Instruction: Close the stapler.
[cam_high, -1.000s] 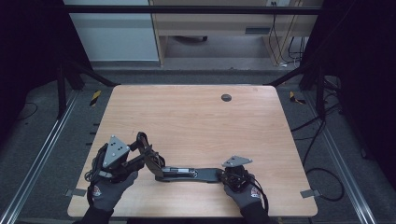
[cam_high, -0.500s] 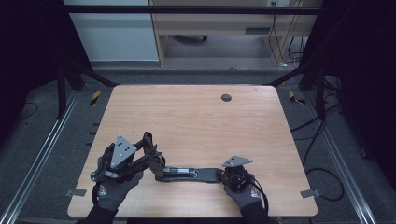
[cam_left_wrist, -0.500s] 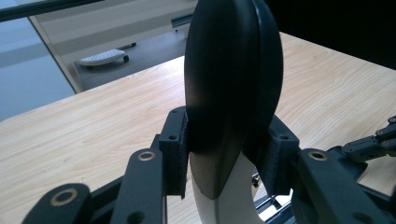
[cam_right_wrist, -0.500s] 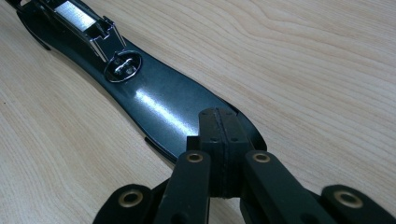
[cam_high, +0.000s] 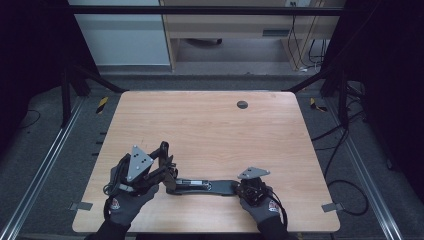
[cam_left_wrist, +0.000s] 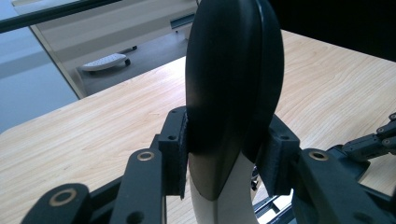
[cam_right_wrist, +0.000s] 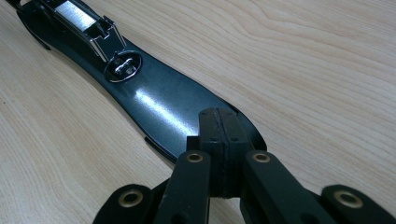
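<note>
A black stapler lies opened out near the front edge of the wooden table (cam_high: 210, 130). Its base (cam_high: 205, 186) is flat on the wood, and the metal staple channel (cam_right_wrist: 77, 16) and shiny base plate (cam_right_wrist: 159, 107) face up. My left gripper (cam_high: 162, 165) is shut on the stapler's rounded black top arm (cam_left_wrist: 233, 70), which stands raised from the hinge at the left end. My right gripper (cam_right_wrist: 218, 126) has its jaws shut against each other, their tips resting on the right end of the base (cam_high: 231, 187).
A small dark round hole (cam_high: 242, 104) sits in the table's far half. Metal rails run along both sides of the table, and cables lie on the floor at the right. Cabinets stand behind the far edge.
My left gripper has shifted a little to the right with the stapler's top arm in it, and the arm now stands more upright. The right gripper has stayed put.
</note>
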